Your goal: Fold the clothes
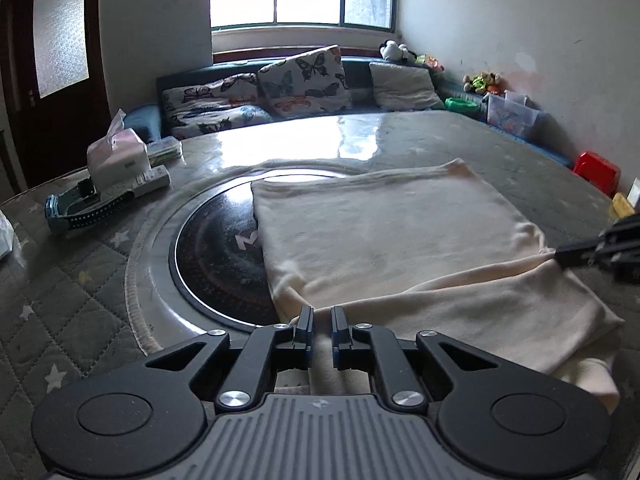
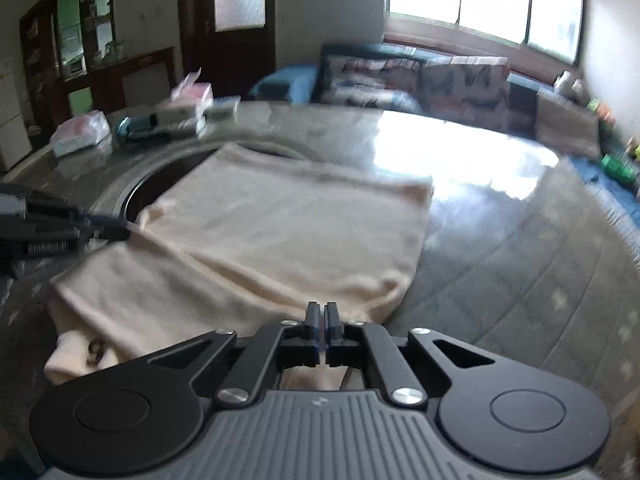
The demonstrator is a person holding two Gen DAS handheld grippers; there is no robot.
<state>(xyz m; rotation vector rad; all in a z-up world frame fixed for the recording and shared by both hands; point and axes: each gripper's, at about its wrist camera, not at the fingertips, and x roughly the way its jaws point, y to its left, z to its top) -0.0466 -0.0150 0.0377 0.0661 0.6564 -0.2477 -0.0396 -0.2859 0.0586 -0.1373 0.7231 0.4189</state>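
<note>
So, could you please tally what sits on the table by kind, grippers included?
Cream fabric garment, partly folded: 1
White tissue box: 1
White remote control: 1
Black and blue perforated band: 1
Green-filled clear case: 1
Black two-finger grippers, left gripper and right gripper: 2
Total: 7

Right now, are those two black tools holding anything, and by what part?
Both pinch the cream garment: the left tool grips its near-left edge, the right tool its near-right edge.
</note>
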